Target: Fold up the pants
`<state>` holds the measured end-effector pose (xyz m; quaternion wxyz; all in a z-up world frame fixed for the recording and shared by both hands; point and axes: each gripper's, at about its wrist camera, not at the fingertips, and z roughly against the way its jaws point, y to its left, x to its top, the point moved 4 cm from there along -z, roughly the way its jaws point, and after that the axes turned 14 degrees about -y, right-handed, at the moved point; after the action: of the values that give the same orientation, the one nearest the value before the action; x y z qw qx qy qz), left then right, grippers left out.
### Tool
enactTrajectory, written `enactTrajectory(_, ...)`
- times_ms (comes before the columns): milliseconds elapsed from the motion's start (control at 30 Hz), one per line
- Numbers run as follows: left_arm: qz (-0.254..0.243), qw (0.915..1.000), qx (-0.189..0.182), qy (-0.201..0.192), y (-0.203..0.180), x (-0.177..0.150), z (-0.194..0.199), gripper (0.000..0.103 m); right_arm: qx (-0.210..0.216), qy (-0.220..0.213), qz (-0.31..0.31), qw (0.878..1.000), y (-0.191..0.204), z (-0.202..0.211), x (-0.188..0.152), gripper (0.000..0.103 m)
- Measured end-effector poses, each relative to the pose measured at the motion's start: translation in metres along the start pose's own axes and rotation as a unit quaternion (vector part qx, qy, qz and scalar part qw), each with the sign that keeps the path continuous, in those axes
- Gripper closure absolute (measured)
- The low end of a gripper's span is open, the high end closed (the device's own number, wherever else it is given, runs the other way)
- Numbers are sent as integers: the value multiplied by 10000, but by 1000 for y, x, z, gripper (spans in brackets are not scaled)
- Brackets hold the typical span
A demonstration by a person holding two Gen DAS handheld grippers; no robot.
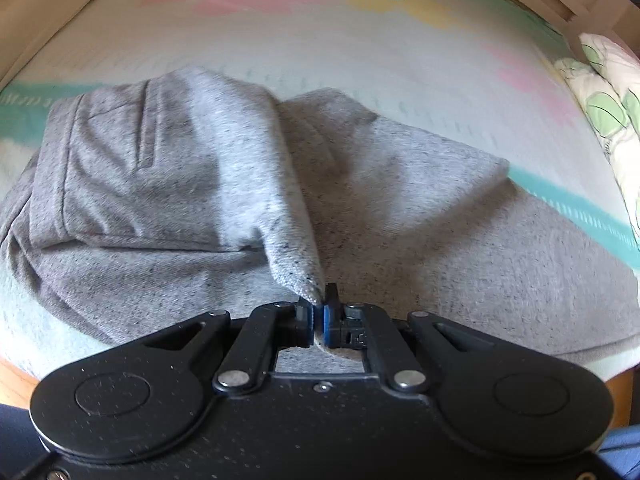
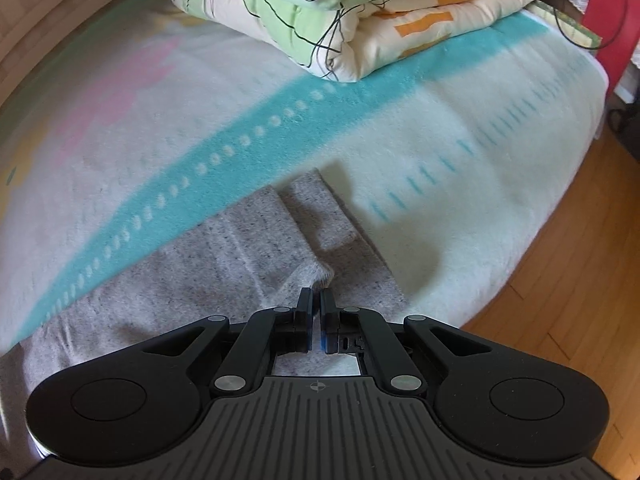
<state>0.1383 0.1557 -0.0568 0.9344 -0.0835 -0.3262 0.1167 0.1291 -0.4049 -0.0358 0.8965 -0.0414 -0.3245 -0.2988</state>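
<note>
A: Nearest the lens, left wrist view: left gripper [image 1: 319,304], jaws closed tight on a pinched peak of the grey pants [image 1: 168,184].

B: Right one?

A: Right gripper [image 2: 316,300], jaws nearly together, clamped on a corner of fabric at the leg end of the pants [image 2: 248,248].

B: Where are the pants?

A: On the bed blanket [image 2: 460,128], near its front edge, by the wooden floor [image 2: 560,260].

B: Long axis?

A: Runs roughly along that front edge. Waist end with waistband and pocket seam sits left in the left view; cuff ends in the right view point toward the folded quilt [image 2: 360,12] at the far end of the bed. One layer lies doubled over another.

B: Containers?

A: Can't see any. The quilt sits on the blanket, well apart from the cuffs.
</note>
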Motion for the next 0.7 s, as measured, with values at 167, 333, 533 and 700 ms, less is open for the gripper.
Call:
enactTrajectory(167,-91,9998,-123,-138,-8,1,3,98,-515,-576,21,9970,-16,11,12,100)
enactTrajectory(333,87,9999,-75,43,1,-3,0,98,390,-420,261,9980,0,-3,17,89)
enactTrajectory(533,125,9999,34,108,6,-6,-5,98,635,112,464,9968,17,-45,19,84)
enactTrajectory(700,165,9996,179,149,12,-10,-9,98,460,360,618,9964,10,-66,12,82)
